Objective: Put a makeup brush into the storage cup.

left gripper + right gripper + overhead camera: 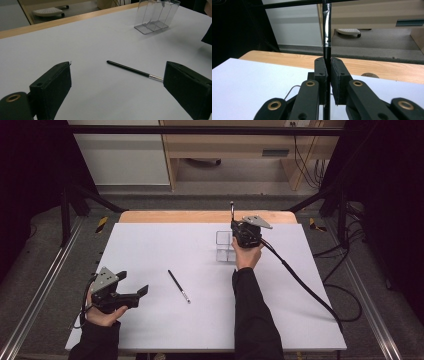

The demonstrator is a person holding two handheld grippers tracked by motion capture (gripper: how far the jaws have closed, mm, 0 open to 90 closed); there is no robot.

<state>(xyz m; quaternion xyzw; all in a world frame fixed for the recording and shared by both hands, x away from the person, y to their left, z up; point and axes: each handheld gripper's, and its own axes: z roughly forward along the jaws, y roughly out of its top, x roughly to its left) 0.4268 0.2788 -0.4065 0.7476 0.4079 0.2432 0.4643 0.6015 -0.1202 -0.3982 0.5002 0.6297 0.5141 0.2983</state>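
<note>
The right tool [328, 75] pinches a pen [327, 30] upright above the clear organizer [224, 247]; the left tool [116, 85] rests spread on the bench [150, 245].

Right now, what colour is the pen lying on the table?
Black with a silver tip; the pen shows best in the left gripper view.

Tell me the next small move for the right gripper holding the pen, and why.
Probably lower it straight down. The right gripper is shut on an upright pen and seems to hover over the clear holder, so sinking it should drop the pen into a compartment. A second pen lies on the table.
</note>
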